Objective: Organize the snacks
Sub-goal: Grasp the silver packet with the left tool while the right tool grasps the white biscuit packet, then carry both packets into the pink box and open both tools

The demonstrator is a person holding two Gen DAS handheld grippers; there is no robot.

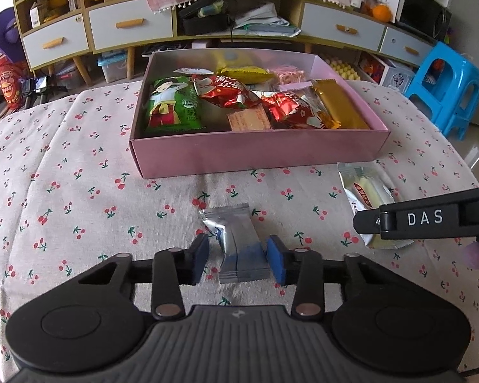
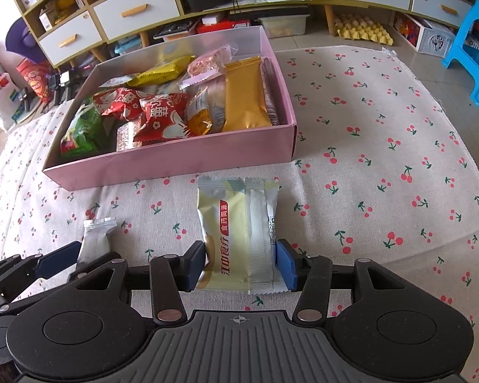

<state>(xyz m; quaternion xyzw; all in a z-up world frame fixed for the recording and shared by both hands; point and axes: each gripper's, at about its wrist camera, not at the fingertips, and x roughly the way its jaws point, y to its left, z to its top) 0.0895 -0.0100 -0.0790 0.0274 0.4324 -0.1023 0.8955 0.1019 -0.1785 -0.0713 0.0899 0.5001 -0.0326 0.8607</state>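
Note:
A pink box [image 1: 258, 153] holds several snack packs; it also shows in the right wrist view [image 2: 175, 162]. My left gripper [image 1: 239, 255] is open around a small silver packet [image 1: 236, 245] lying on the cherry-print cloth; the right pad touches it, the left pad stands just apart. My right gripper [image 2: 241, 263] straddles a pale yellow and silver packet [image 2: 239, 233], both pads touching its sides; the packet lies flat on the cloth. The silver packet [image 2: 95, 239] and a left fingertip [image 2: 57, 260] show at the left of the right wrist view. The right gripper's side [image 1: 431, 220] shows over the yellow packet [image 1: 367, 198].
The cherry-print cloth [image 2: 383, 159] covers the table. Behind it stands a low cabinet with drawers [image 1: 127, 25]. A blue plastic stool [image 1: 447, 86] stands at the right beyond the table edge. Boxes and clutter lie on the floor under the cabinet.

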